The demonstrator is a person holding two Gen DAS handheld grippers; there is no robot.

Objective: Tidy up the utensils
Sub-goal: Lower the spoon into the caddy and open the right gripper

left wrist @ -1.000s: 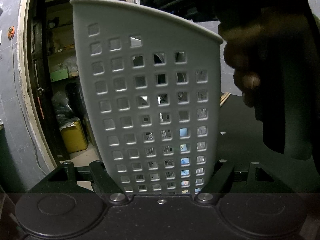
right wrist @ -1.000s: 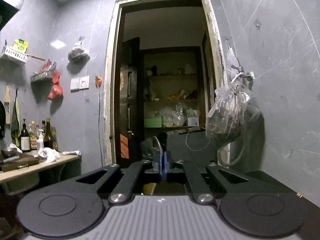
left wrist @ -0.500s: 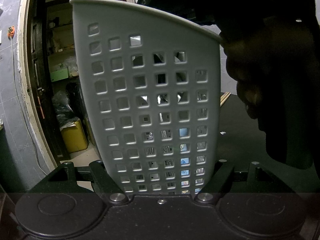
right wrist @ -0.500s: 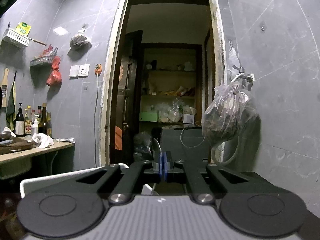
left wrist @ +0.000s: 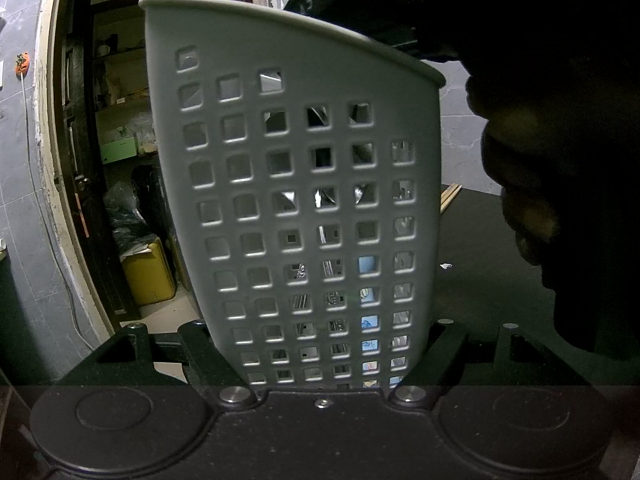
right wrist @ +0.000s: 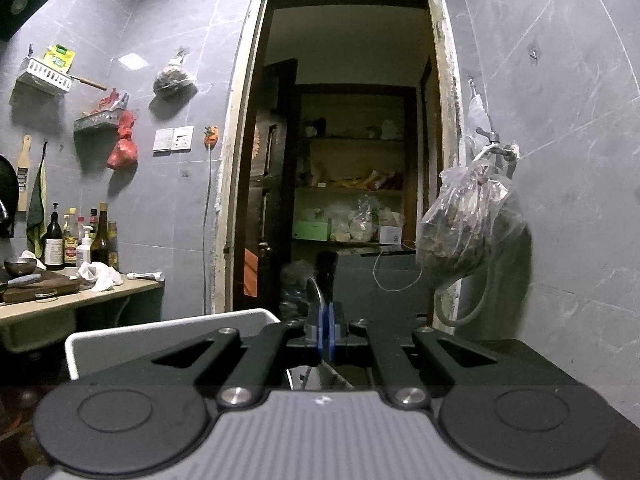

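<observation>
The left tool (left wrist: pixel 320 344) grips the white perforated utensil holder (left wrist: pixel 304 200), upright on the dark counter (left wrist: pixel 480 280). The right tool (right wrist: pixel 325 334) is clamped on a metal utensil (right wrist: pixel 314 294), above the holder's rim. Step in hand: loading. Next move calls for lowering the utensil into the holder, then release.

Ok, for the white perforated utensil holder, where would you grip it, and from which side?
Grip it low on its body, coming at the flat perforated face with one finger on each narrow side. The utensil holder stands upright and looks narrower toward its base, so the walls fit between the fingers there, while the flared rim is wider. The left claw clamps it this way.
</observation>
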